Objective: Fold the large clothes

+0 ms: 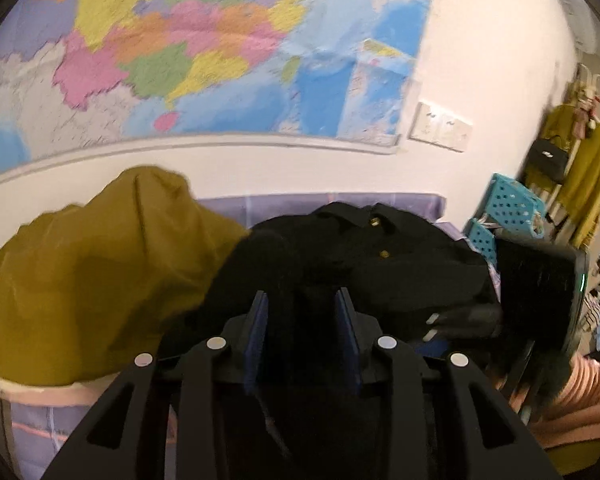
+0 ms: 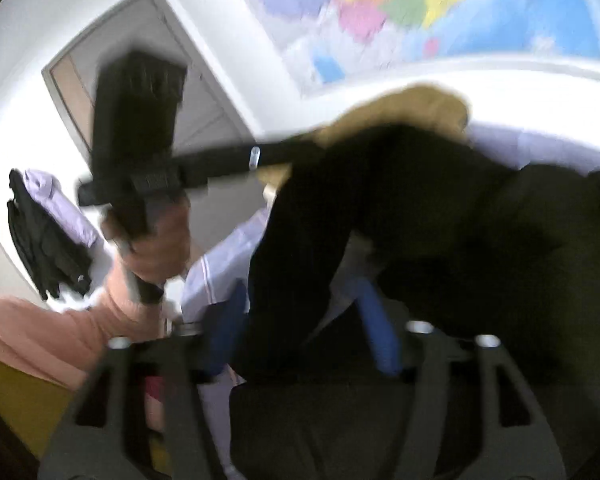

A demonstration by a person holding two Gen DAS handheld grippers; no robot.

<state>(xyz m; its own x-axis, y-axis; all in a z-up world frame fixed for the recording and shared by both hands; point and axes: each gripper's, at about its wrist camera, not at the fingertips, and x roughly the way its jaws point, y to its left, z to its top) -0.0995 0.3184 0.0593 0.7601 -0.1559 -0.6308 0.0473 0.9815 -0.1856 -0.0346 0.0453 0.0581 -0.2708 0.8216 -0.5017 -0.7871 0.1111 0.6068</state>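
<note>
A black garment (image 1: 380, 256) with a collar and gold buttons lies bunched on a bed with a lilac sheet (image 1: 340, 202). My left gripper (image 1: 302, 296) is shut on a thick fold of it, and dark cloth fills the gap between the blue pads. In the right wrist view the black garment (image 2: 440, 220) hangs from the left gripper (image 2: 296, 152), which a hand (image 2: 156, 248) in a peach sleeve holds. My right gripper (image 2: 300, 288) stands open, a hanging strip of that cloth loose between its pads. A mustard garment (image 1: 80, 272) is heaped to the left.
A large coloured map (image 1: 180, 60) covers the wall behind the bed. Teal perforated baskets (image 1: 512, 200) and a coat rack (image 1: 580, 168) with mustard clothes and a black bag stand at the right. A grey door (image 2: 204, 92) and hanging dark clothes (image 2: 48, 240) show at left.
</note>
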